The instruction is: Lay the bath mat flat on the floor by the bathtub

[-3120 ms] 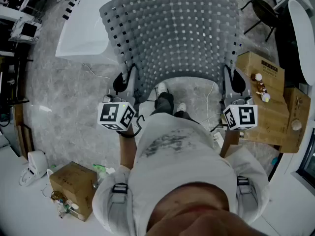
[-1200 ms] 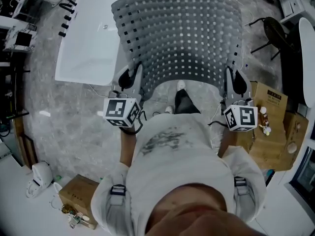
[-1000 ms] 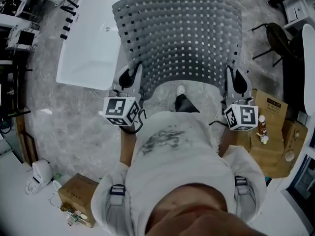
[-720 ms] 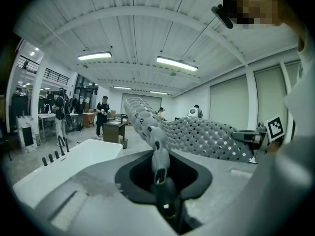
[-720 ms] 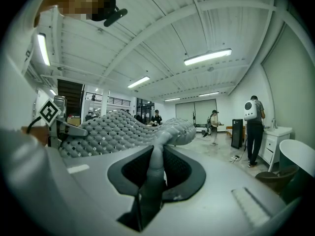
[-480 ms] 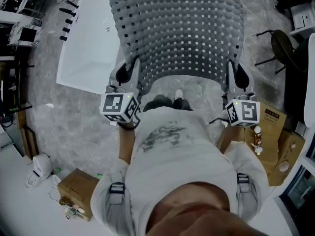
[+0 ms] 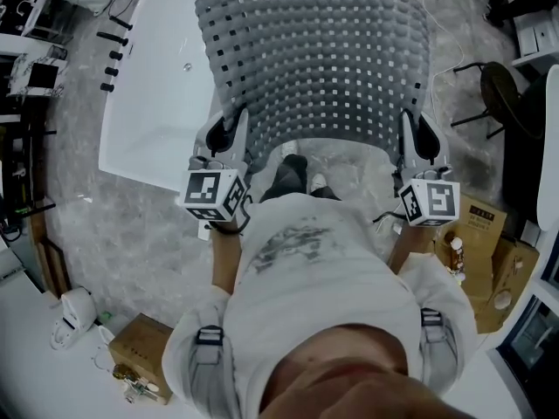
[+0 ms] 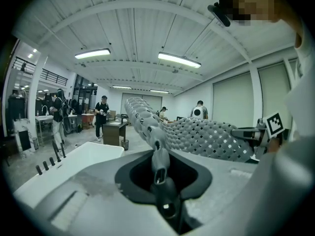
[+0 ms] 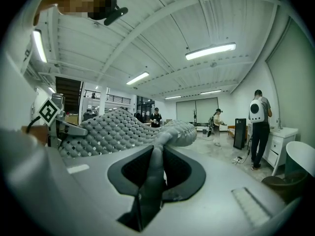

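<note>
**Step in hand:** carrying the mat into place, not yet lowering. The bath mat (image 7: 314, 59) hangs clear of the floor (image 7: 131, 225), spread out ahead of the person. In the head view its left edge overlaps the bathtub (image 7: 162, 103). The left gripper (image 7: 234, 138) is pinched narrow on the near left corner, and the right gripper (image 7: 410, 142) is pinched the same way on the near right corner (each gripper view shows a fold of mat squeezed between the jaws).

**Recommended handling:**
- Hold both corners level and well apart, so that the sheet stays taut.
- Shift it right until it is off the tub.
- Let the far edge touch down first, then draw back while lowering.
- The person's shoes (image 7: 297, 166) sit just under the near edge, so a step back looks necessary.
- Release only once the corners rest on the floor.

**Materials:**
- The mat is a grey, pliant, rubbery-looking sheet pierced by a regular grid of small square holes, with rounded bumps between them. It bows and droops under its own weight, and its far corners are rounded.
- The tub is white, smooth and glossy.
- The floor is grey, mottled like stone, and probably slick.
</note>
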Demonstrator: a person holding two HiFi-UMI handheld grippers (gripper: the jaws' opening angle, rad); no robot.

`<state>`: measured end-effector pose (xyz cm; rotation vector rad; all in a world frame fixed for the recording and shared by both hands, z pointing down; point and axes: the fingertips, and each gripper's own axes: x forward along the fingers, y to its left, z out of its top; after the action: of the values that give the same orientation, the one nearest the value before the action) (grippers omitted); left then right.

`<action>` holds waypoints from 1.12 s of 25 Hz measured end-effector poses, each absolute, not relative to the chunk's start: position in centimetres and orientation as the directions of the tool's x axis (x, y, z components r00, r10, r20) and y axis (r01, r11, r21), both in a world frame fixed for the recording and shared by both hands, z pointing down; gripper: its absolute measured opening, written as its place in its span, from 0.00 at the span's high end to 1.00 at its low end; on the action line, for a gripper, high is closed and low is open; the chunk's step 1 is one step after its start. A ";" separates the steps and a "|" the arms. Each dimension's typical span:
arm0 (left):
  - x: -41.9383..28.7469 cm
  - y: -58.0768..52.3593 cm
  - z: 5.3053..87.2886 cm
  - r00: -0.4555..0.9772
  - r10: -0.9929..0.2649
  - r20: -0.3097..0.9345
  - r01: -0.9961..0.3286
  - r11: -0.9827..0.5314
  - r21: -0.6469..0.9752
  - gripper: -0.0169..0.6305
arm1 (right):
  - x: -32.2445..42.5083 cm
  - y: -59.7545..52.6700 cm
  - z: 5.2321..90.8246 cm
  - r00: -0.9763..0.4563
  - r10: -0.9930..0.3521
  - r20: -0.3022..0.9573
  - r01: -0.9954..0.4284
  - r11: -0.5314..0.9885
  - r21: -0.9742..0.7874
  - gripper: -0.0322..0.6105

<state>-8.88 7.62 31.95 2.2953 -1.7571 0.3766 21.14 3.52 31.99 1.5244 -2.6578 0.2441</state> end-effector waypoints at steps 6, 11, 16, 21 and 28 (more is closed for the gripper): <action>-10.8 3.5 33.5 0.271 -0.896 0.352 -0.959 -0.281 0.023 0.89 | 19.5 0.4 33.2 -0.478 -0.865 0.155 -0.878 0.468 -0.096 0.86; -12.4 0.3 34.1 0.307 -0.881 0.360 -0.946 -0.323 0.018 0.89 | 17.6 -1.8 33.7 -0.445 -0.881 0.163 -0.895 0.436 -0.091 0.86; -12.7 -2.0 35.0 0.330 -0.871 0.363 -0.938 -0.346 0.021 0.89 | 17.2 -3.1 34.2 -0.418 -0.894 0.163 -0.908 0.410 -0.086 0.86; -13.8 -4.1 35.6 0.344 -0.863 0.370 -0.935 -0.352 0.048 0.89 | 16.6 -4.6 34.2 -0.400 -0.899 0.179 -0.916 0.393 -0.076 0.86; -12.1 -6.6 36.1 0.362 -0.854 0.373 -0.927 -0.372 0.049 0.89 | 17.9 -6.7 34.8 -0.384 -0.907 0.173 -0.923 0.375 -0.082 0.86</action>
<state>-12.13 -6.63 36.15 2.3748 -1.5896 0.4192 17.88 -6.72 34.80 1.6841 -2.5216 0.2509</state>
